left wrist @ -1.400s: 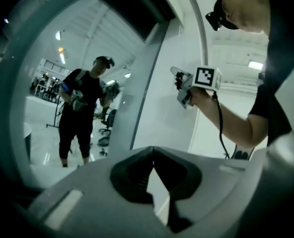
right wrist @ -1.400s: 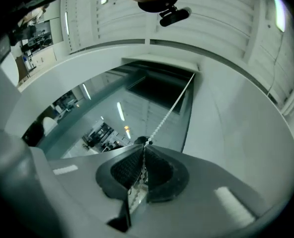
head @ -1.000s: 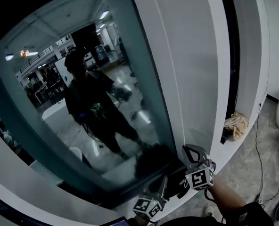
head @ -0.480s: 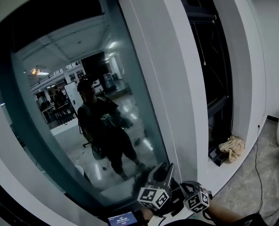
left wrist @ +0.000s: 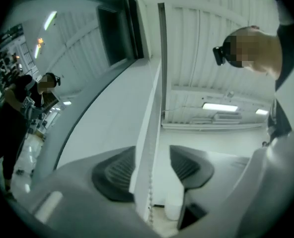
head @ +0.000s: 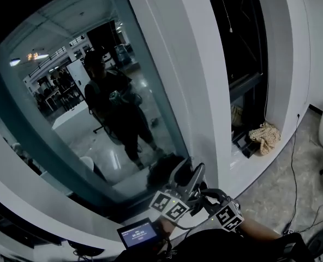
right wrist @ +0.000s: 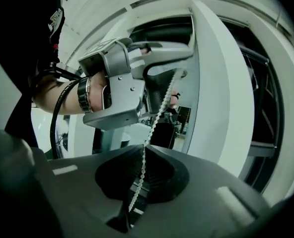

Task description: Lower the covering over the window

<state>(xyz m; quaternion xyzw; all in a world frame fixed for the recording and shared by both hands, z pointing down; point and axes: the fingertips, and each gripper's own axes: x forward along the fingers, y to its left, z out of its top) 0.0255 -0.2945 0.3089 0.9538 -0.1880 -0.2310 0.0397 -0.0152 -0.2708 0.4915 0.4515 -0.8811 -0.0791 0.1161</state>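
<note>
A white bead chain [right wrist: 156, 118] hangs in front of the white pillar [head: 189, 64] beside the large window pane [head: 96, 91]. My right gripper [right wrist: 139, 175] is shut on the chain, which runs taut up to the left gripper [right wrist: 132, 78] just above it. In the left gripper view the chain [left wrist: 149, 202] passes between the dark pads [left wrist: 114, 175] without touching them. The left gripper [left wrist: 149, 170] is open, its jaws having just been opening. In the head view both sit low against the pillar, left gripper [head: 191, 173] above the right gripper [head: 209, 194].
A crumpled beige cloth [head: 264, 135] lies on the sill of a second, dark window [head: 243, 53] to the right. A cable [head: 292, 162] trails over the floor. A small lit screen [head: 139, 233] is near my body. The pane reflects a person.
The left gripper has risen from below the right one to above it and opened its jaws. The right gripper has come down with the chain still in it.
</note>
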